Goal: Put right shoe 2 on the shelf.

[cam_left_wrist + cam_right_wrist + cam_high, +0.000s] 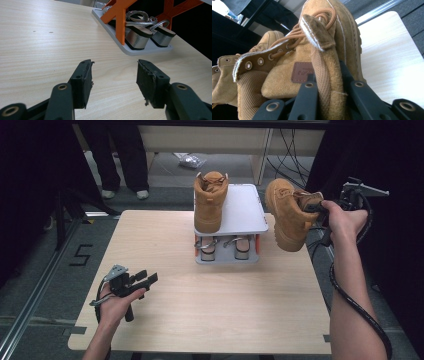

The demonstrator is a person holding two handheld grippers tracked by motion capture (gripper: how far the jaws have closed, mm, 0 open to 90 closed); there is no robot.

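Boot [286, 214] of tan suede hangs in the air off the table's [210, 305] right edge, its collar pinched between the jaws of the right gripper [320, 209]. Nearer the camera, the left gripper [142, 279] rests spread on the tabletop. Beyond, its twin boot [209, 200] stands on a white rack [242, 212].

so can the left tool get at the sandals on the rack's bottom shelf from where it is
Probably yes: the left tool is open and empty, with bare table between it and the sandals; an orange post partly blocks them.
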